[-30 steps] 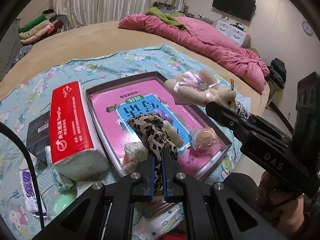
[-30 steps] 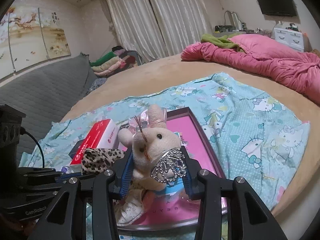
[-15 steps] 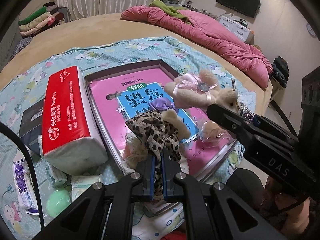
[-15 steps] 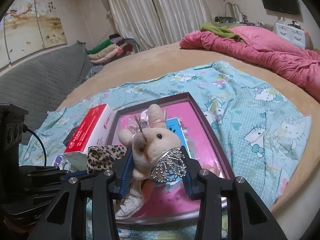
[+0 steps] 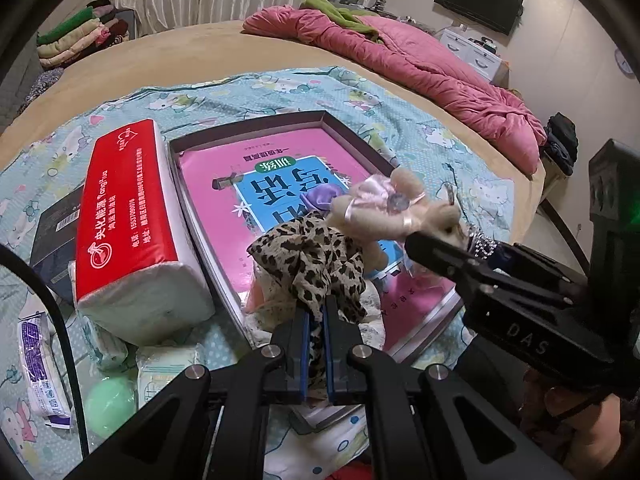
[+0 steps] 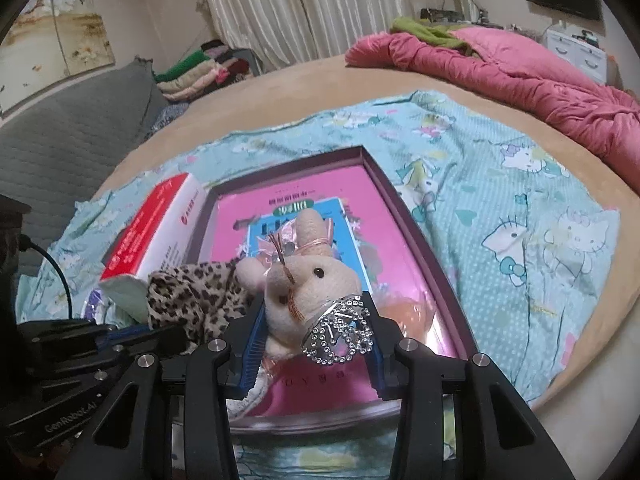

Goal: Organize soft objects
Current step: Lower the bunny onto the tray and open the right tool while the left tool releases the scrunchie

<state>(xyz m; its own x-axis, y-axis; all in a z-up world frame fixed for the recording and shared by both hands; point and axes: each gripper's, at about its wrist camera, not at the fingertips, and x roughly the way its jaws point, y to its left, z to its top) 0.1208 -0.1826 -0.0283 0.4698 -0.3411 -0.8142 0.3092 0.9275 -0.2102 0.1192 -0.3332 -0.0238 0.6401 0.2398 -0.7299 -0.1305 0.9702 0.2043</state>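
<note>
My left gripper (image 5: 315,318) is shut on a leopard-print cloth (image 5: 316,260), held over the near edge of a shallow box (image 5: 352,140) with a pink book inside. My right gripper (image 6: 316,320) is shut on a beige plush rabbit (image 6: 308,280) with a rhinestone ornament (image 6: 340,332), just right of the cloth. The rabbit also shows in the left wrist view (image 5: 384,208), and the cloth in the right wrist view (image 6: 192,292). A small peach soft item (image 6: 408,308) lies in the box under the rabbit.
A red and white tissue pack (image 5: 128,228) lies left of the box on the Hello Kitty sheet (image 6: 520,216). A dark box (image 5: 56,228), small tissue packets (image 5: 40,360) and a green ball (image 5: 108,404) lie near left. A pink quilt (image 5: 420,60) is far right.
Both grippers have risen and moved a little farther over the box, each keeping its hold. The rabbit has drawn closer to the leopard cloth.
</note>
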